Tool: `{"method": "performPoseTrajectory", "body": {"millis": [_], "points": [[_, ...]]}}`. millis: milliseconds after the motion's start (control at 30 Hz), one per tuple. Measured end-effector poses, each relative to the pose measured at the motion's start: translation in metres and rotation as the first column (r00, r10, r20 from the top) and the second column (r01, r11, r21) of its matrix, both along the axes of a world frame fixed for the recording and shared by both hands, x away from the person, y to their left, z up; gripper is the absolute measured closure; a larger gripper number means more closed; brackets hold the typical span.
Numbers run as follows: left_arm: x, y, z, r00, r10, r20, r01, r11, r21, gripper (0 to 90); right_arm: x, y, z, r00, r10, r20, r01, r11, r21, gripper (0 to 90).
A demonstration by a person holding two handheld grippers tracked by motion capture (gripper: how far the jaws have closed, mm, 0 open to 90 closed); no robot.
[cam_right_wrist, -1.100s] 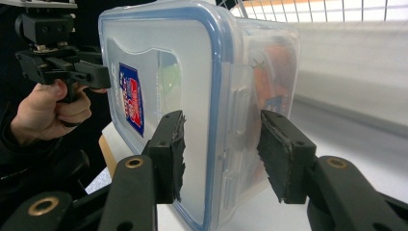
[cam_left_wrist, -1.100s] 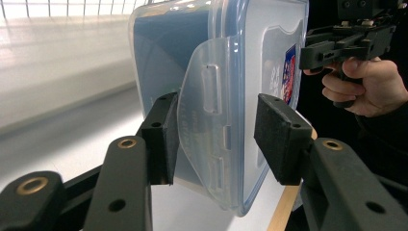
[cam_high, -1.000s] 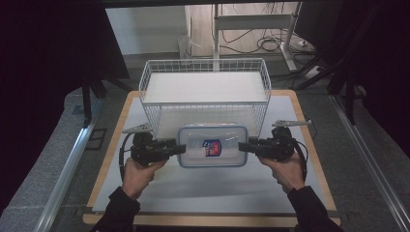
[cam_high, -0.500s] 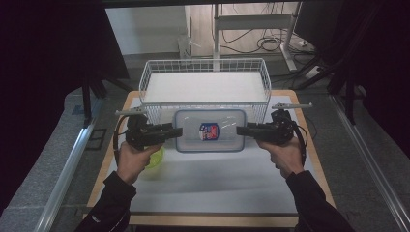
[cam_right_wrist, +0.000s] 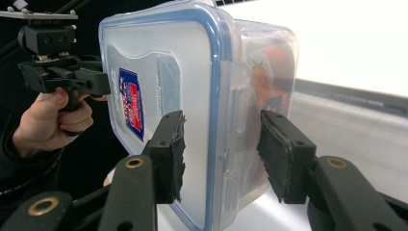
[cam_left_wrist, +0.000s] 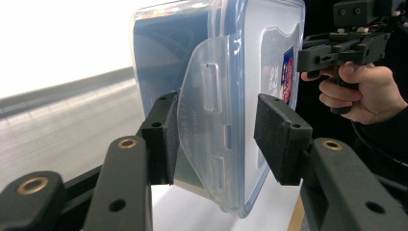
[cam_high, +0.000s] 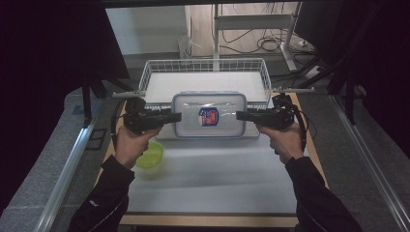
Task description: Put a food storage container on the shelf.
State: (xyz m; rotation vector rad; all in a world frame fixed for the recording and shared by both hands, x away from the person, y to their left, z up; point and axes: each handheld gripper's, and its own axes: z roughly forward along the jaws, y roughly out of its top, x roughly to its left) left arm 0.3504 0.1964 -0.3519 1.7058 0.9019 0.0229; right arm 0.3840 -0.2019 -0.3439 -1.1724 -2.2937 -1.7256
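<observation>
**Box up between 2 grippers, basket just beyond**

The clear lidded box (cam_high: 209, 116) hangs in the air, carried level between 2 hands, with its far edge over the near rim of the white wire basket (cam_high: 205, 66). The left gripper (cam_high: 175, 116) pinches the box's left end; in the left gripper view its jaws sit on either side of the snap flap (cam_left_wrist: 204, 125), one pad under the base and one by the lid. The right gripper (cam_high: 240, 115) mirrors it at the right end, its jaws half-spread and clamped across lid and base. Something orange shows through the wall in the right gripper view, so the box is not empty.

The step in hand looks like a lift over the basket wall and a set-down inside. To do it well, both hands should travel together at 1 height, keeping the lid flat. The base must clear the near wire rim before going down. Hold the squeeze steady on both ends, since the smooth plastic could slip. The green bowl (cam_high: 150, 154) on the table near the left hand stays out of the path.
</observation>
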Motion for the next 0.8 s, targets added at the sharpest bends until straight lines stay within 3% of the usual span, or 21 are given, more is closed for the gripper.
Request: {"method": "performPoseTrajectory", "body": {"millis": [333,500,800], "points": [[0.020,0.003,0.020,1.0000,0.000,0.001,0.000,1.0000,-0.009,52.4,0.017,0.003,0.022,0.9997,-0.019,0.017,0.019,0.9997,0.013,52.6],[0.038,0.007,0.029,1.0000,-0.005,0.001,0.005,0.9995,-0.030,52.5,0.031,0.007,0.040,0.9988,-0.037,0.031,0.036,0.9992,0.015,52.7],[0.059,0.014,0.038,0.9999,0.008,0.008,-0.008,0.9992,-0.039,52.3,0.052,0.013,0.045,0.9985,-0.050,0.019,0.050,0.9981,0.036,52.7]]}}
